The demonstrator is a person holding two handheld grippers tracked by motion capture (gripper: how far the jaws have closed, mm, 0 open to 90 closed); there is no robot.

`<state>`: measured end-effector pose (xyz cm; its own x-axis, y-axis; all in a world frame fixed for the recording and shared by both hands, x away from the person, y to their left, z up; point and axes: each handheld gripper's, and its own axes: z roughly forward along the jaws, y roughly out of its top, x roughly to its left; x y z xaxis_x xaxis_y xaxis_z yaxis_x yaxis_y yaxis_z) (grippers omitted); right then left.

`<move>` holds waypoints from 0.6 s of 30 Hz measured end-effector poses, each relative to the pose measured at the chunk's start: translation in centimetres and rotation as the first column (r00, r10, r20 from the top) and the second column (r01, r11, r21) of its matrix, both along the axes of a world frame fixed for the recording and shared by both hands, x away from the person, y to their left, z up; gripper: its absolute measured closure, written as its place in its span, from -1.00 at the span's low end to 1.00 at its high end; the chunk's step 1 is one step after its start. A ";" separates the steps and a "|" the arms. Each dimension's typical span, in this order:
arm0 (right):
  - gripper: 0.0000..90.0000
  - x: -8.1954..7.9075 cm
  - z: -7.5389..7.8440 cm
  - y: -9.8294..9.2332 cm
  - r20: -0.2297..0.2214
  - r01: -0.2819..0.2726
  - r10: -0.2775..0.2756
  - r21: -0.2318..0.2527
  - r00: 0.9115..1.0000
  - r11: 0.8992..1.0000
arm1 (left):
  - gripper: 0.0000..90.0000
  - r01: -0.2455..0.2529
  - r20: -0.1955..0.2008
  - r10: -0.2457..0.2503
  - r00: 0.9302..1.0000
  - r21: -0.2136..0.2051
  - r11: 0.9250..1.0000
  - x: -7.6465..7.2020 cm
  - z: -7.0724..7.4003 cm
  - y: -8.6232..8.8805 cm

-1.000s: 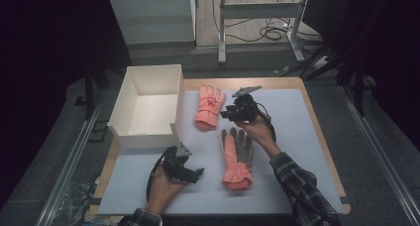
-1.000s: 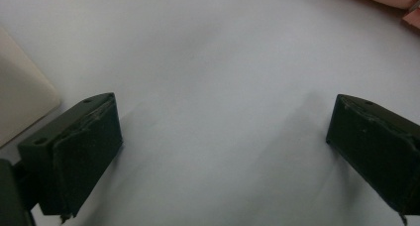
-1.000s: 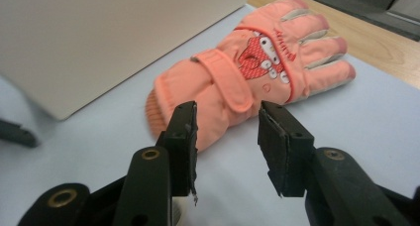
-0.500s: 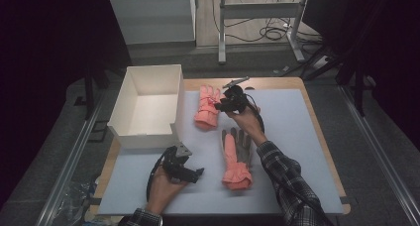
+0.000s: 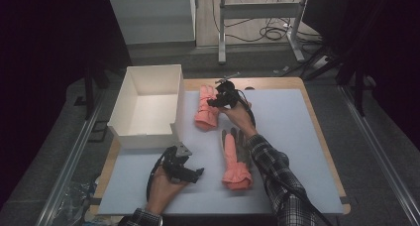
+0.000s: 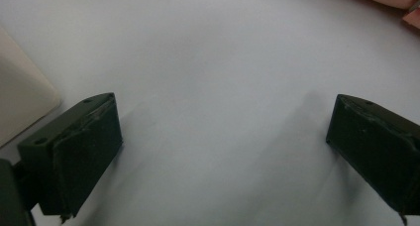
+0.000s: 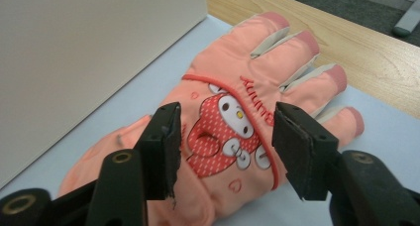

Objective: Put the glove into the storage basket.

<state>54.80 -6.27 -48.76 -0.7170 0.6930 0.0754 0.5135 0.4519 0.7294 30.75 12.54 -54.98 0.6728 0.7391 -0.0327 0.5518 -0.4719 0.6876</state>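
Two pink gloves lie on the pale blue mat [image 5: 297, 137], and neither has reached the white box [image 5: 148, 104], so by our reading the work is barely begun.

Nearest us, our left gripper [image 5: 184, 167] rests low on the mat just in front of the box, with its jaws spread wide and nothing but bare mat between them in the left gripper view [image 6: 218, 137]. It has no part in the job yet.

A little farther out, the near glove [image 5: 235, 156] lies palm up beside our right forearm, grey palm showing, cuff toward us, fingers pointing away. Nobody touches it.

Farther still, our right gripper [image 5: 218, 101] hangs over the far glove [image 5: 207, 107], which lies just beside the right wall of the box. In the right gripper view the jaws [image 7: 225, 151] have just been opening; they now straddle the back of this glove [image 7: 247, 112], above its printed cartoon figure, without pressing on the cloth. The glove lies flat on the mat, fingers pointing toward the wooden table edge [image 7: 346, 42].

The box stands empty at the left of the mat, open side up.

We judge that everything remains: closing on the far glove, carrying it into the box, then doing likewise with the near one.
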 end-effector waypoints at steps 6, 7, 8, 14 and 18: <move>-0.13 1.1 -1.1 0.7 -0.024 0.015 -0.016 -0.042 1.000 0.999 | -0.99 -0.001 0.000 0.001 1.000 0.000 1.000 0.0 0.0 0.0; -0.12 1.2 -1.3 0.8 -0.029 0.014 -0.016 -0.053 0.999 0.998 | -0.99 -0.001 0.000 0.001 1.000 0.000 1.000 0.0 0.0 0.0; -0.12 1.3 -1.5 0.9 -0.033 0.013 -0.015 -0.062 0.999 0.998 | -0.99 -0.001 0.000 0.001 1.000 0.000 1.000 0.0 0.0 0.0; 0.31 1.4 -2.4 1.0 -0.087 0.018 -0.022 -0.054 0.996 0.998 | -0.99 0.000 -0.001 0.000 1.000 0.000 1.000 0.0 0.0 0.0; 0.64 1.2 -2.3 1.3 -0.087 0.013 -0.019 -0.070 0.996 0.997 | -0.99 0.000 -0.001 0.000 1.000 0.000 1.000 0.0 0.0 0.0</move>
